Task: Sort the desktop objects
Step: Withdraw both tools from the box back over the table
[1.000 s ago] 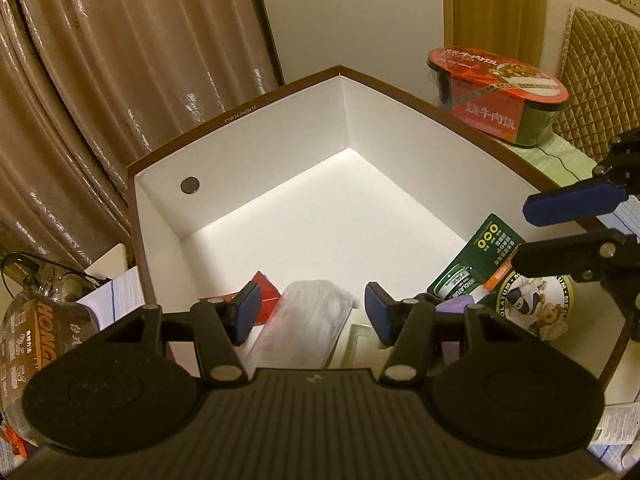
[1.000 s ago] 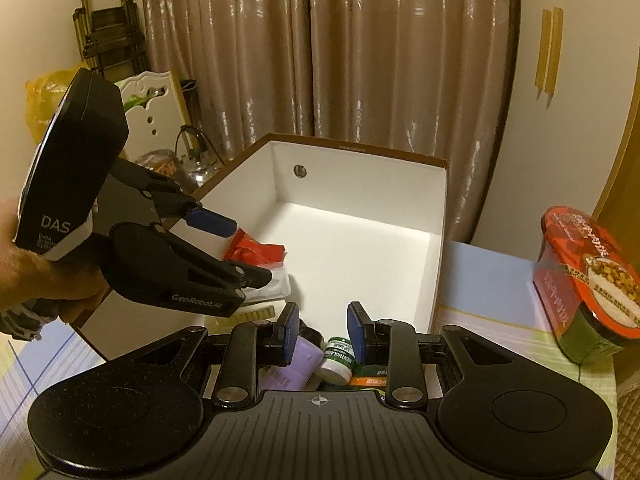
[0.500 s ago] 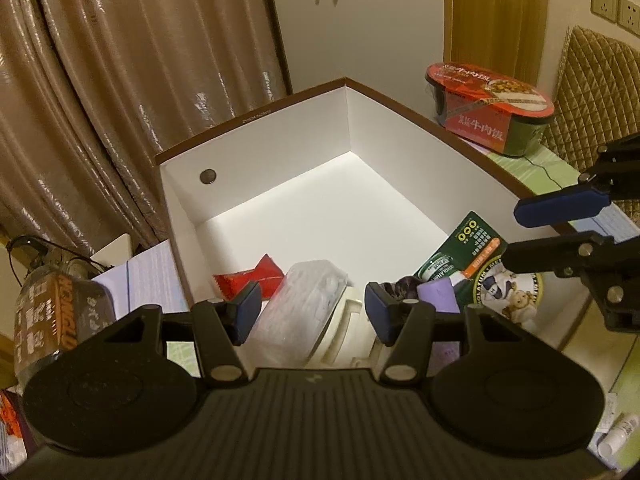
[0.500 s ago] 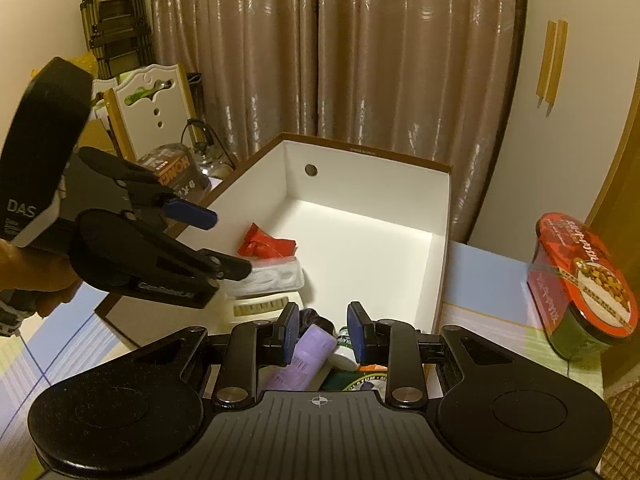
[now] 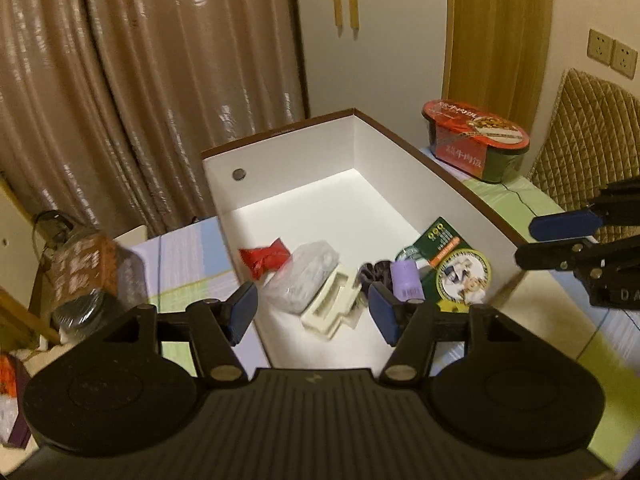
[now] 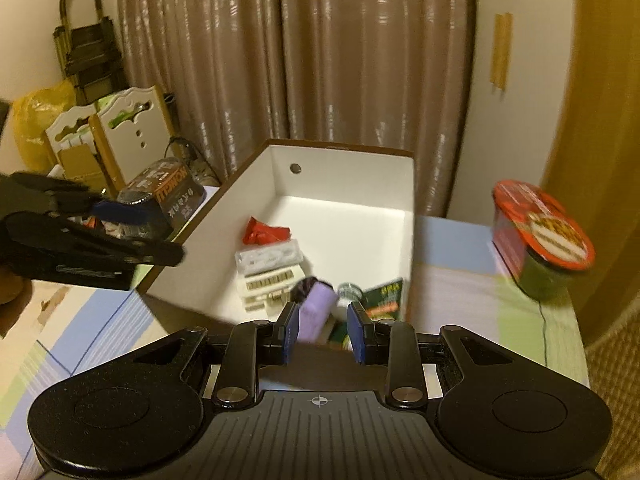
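A brown-rimmed white box [image 5: 404,168] [image 6: 404,216] holds a red packet [image 5: 266,258] [image 6: 264,232], a clear plastic pack [image 5: 304,276] [image 6: 268,256], a cream tray [image 5: 332,304] [image 6: 270,280], a purple bottle [image 5: 405,282] [image 6: 318,310], a green card [image 5: 440,240] [image 6: 384,294] and a round tin [image 5: 464,276]. My left gripper [image 5: 312,316] is open and empty above the box's near end. My right gripper [image 6: 323,332] is open and empty over the near rim, above the purple bottle.
An instant-rice bowl [image 5: 476,148] [image 6: 540,236] stands on the table right of the box. A dark jar [image 5: 92,276] [image 6: 168,196] stands left of it. Curtains hang behind. White furniture and a folded ladder [image 6: 84,52] stand at the far left.
Both grippers have risen and drawn back from the box, so more of it shows. Both stay open and empty. The box contents have not moved.
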The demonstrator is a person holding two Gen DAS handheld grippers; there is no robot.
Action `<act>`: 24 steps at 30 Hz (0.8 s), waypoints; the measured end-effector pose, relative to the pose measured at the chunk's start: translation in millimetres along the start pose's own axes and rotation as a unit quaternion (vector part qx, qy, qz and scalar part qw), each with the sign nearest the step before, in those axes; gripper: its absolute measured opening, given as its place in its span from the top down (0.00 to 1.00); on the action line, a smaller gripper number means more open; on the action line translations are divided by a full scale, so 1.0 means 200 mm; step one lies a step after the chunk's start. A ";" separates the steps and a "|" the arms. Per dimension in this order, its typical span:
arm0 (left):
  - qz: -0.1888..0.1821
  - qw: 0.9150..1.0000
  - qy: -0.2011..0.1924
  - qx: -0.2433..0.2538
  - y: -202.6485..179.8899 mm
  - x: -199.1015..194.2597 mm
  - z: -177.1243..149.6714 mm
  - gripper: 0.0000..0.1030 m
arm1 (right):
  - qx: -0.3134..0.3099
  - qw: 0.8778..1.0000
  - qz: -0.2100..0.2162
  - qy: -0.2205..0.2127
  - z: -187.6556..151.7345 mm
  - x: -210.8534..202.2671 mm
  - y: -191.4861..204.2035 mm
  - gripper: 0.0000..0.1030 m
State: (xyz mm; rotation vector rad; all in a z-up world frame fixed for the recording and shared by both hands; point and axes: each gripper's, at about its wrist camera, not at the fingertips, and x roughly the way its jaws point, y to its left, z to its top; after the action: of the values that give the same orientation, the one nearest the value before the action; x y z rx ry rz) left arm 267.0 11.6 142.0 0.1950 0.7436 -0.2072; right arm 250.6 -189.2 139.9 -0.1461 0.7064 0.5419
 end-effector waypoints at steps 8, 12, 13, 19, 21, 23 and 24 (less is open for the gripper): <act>0.001 0.999 0.013 -0.053 -0.09 -0.27 -0.33 0.38 | 0.024 0.999 -0.027 0.021 -0.27 -0.22 0.03 0.71; 0.001 0.995 0.031 -0.094 -0.14 -0.39 -0.52 0.30 | 0.043 0.998 -0.040 0.021 -0.42 -0.32 0.03 0.12; 0.003 0.994 0.035 -0.100 -0.15 -0.41 -0.57 0.27 | 0.044 0.998 -0.038 0.019 -0.44 -0.35 0.04 0.12; 0.015 0.990 0.053 -0.130 -0.18 -0.55 -0.79 0.15 | 0.052 0.996 -0.053 0.043 -0.58 -0.45 0.05 0.12; 0.017 0.989 0.059 -0.133 -0.19 -0.57 -0.84 0.12 | 0.047 0.996 -0.050 0.059 -0.63 -0.46 0.07 0.12; 0.021 0.989 0.065 -0.133 -0.21 -0.59 -0.88 0.06 | 0.035 0.996 -0.046 0.074 -0.67 -0.47 0.10 0.12; 0.024 0.989 0.070 -0.129 -0.23 -0.60 -0.89 0.04 | 0.030 0.995 -0.045 0.079 -0.69 -0.48 0.12 0.12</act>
State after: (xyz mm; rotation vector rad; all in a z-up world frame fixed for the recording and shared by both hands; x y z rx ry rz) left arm 53.9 26.1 91.1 -0.0197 0.8958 -0.0495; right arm 98.0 -252.2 98.2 -0.1645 0.8645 0.4264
